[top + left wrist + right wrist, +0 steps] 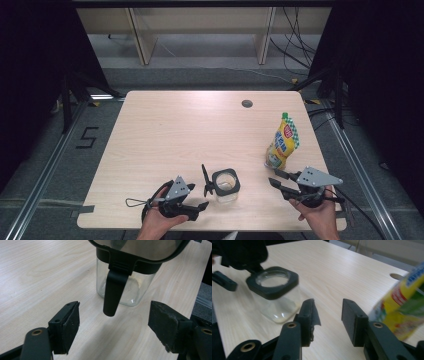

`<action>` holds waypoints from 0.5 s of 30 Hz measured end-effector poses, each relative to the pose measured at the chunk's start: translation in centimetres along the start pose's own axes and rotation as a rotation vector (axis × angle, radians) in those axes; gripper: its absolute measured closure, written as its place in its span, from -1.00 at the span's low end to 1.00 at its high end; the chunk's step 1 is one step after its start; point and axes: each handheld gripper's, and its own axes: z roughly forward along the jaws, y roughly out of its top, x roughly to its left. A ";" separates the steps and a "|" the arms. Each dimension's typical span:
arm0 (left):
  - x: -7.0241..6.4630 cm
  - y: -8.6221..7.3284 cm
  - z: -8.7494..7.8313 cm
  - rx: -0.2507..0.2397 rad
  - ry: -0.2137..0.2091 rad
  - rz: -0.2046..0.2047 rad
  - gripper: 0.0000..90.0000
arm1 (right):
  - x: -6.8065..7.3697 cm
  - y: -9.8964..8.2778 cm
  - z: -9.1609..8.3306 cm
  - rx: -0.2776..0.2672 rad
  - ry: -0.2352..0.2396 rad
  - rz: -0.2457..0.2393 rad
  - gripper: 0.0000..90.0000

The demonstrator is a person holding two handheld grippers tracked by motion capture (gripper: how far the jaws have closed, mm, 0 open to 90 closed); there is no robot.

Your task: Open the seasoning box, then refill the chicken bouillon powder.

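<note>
A clear glass jar (226, 186) with a black square collar stands near the table's front edge, its black lid (205, 180) swung open to its left. My left gripper (199, 210) sits low just left of the jar, open, with nothing between its pads. In the left gripper view the jar (130, 287) is close ahead and its black latch tab (112, 295) hangs down between the spread jaws without touching them. My right gripper (273, 176) is open to the right of the jar, just below a yellow-green pouch (283, 141). In the right gripper view the jar (277, 305) shows at left and the pouch (404, 307) at right.
The light wooden table (180, 130) has a round cable hole (246, 103) at the back right. Dark floor and metal rails run along both sides, with shelving legs and cables behind the table.
</note>
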 end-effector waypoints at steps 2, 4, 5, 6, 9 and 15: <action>-0.2 -0.1 -0.1 0.003 0.002 0.001 -0.53 | -0.2 -0.1 -0.3 0.025 -0.029 -0.003 0.29; -0.5 -0.5 -0.3 0.007 0.001 -0.001 -0.57 | -0.3 -0.4 -0.5 0.012 -0.027 0.021 0.28; -0.5 -0.6 -0.4 0.012 0.003 0.014 -0.58 | -0.2 -0.6 -0.7 0.018 -0.027 0.055 0.26; -0.6 -0.9 -0.5 0.005 -0.004 -0.002 -0.59 | -0.3 -0.8 -0.8 0.031 -0.032 0.065 0.24; -0.8 -1.3 -1.0 0.027 0.007 0.003 -0.63 | -0.9 -1.2 -0.8 0.036 -0.057 0.091 0.16; -0.6 -1.2 -0.7 0.047 0.006 0.054 -0.64 | -1.1 -1.7 -0.8 0.056 -0.106 0.164 -0.01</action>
